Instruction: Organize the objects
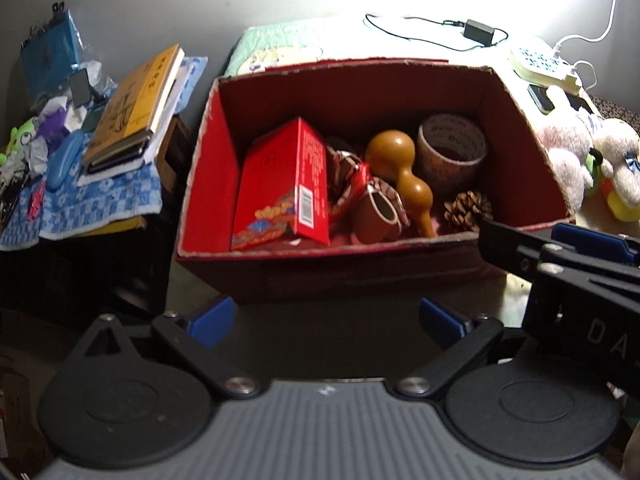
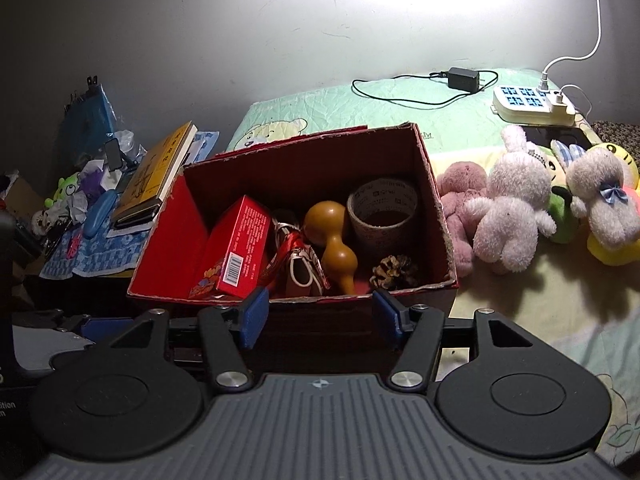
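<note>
An open red cardboard box [image 1: 208, 168] [image 2: 438, 208] stands on the bed. Inside lie a red carton [image 1: 280, 184] [image 2: 236, 252], a brown gourd [image 1: 400, 168] [image 2: 332, 240], a tape roll [image 1: 452, 152] [image 2: 382, 212], a pine cone [image 1: 468, 210] [image 2: 394, 272], and a small brown pouch [image 1: 376, 216] with a red ribbon. My left gripper [image 1: 326, 318] is open and empty, just in front of the box. My right gripper [image 2: 320, 318] is open and empty at the box's near wall; it also shows in the left wrist view [image 1: 560, 252].
Plush toys [image 2: 512, 216] [image 1: 568, 152] lie right of the box. A power strip [image 2: 532, 106] and a charger with its cable [image 2: 464, 78] sit at the back. Left, a side table holds books [image 1: 136, 108] [image 2: 156, 176], a blue cloth and clutter.
</note>
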